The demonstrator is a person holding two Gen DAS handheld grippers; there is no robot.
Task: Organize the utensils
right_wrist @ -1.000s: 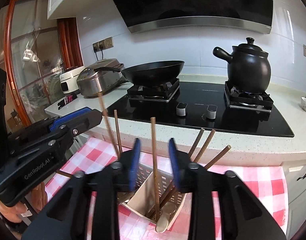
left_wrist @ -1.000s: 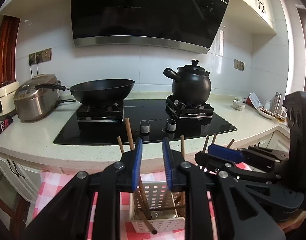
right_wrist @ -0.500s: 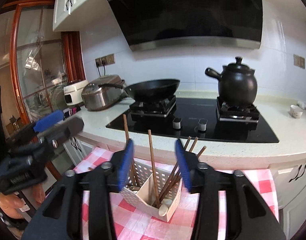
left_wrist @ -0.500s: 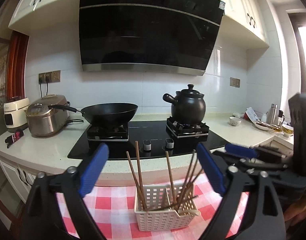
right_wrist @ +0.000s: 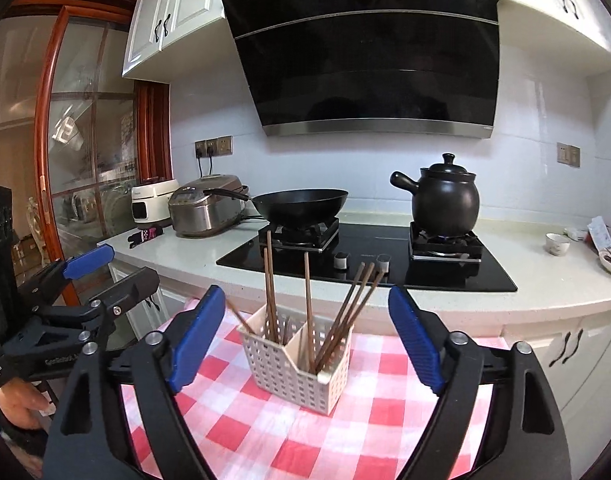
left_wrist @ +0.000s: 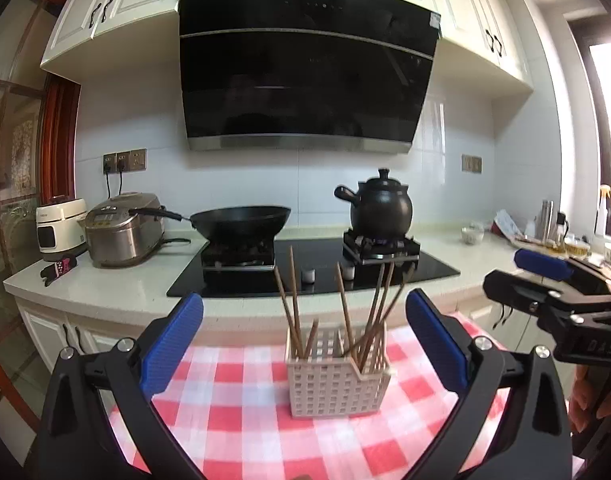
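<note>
Item: white slotted basket [left_wrist: 337,376], standing on the red-checked cloth [left_wrist: 233,412] that covers the desk. All places below are given from the basket.

Contents: brown chopsticks [left_wrist: 347,312], upright and leaning, handles up. They fan out because the compartments are loose around them. A divider splits the basket, presumably so kinds can be sorted apart.

In front, left: left tongs [left_wrist: 303,344], jaws spread wide, holding nothing, well clear of the basket.

In front, right: right tongs [right_wrist: 307,342], likewise wide apart and empty. Both empty and held off suggests the chopsticks are already stowed, or a fresh reach is due.

Behind: hob with black wok [left_wrist: 241,220] and black clay pot [left_wrist: 379,206]; rice cooker [left_wrist: 123,228] to the rear left.

View notes: the right wrist view sees the basket cornerwise, showing the divider and a pale rounded piece [right_wrist: 323,377] at the near corner. The left wrist view faces it flat, hiding these, but shows bottles [left_wrist: 547,222] far right.
</note>
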